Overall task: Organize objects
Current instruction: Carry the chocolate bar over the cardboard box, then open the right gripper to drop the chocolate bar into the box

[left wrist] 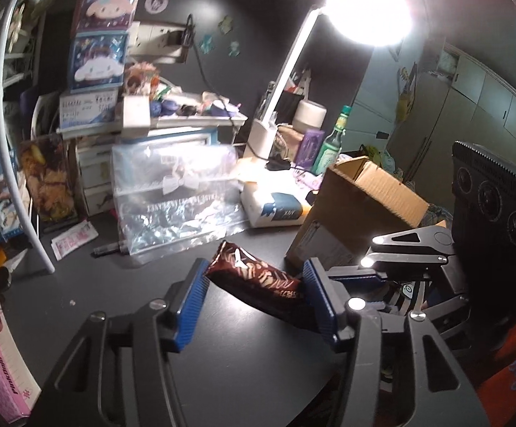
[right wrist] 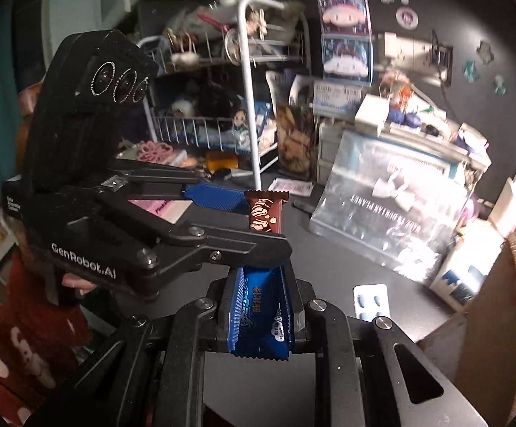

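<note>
My left gripper is shut on a brown snack packet, held above the dark desk; the packet lies askew between the blue pads. In the right wrist view the left gripper shows from the side with the brown packet upright at its tips. My right gripper is shut on a blue snack packet, just below and behind the left gripper. In the left wrist view the right gripper sits at the right, beside an open cardboard box.
A clear plastic bag stands at the desk's middle, a tissue pack and a green bottle behind the box. A blister pack of blue pills lies on the desk. A white wire rack and lamp crowd the back.
</note>
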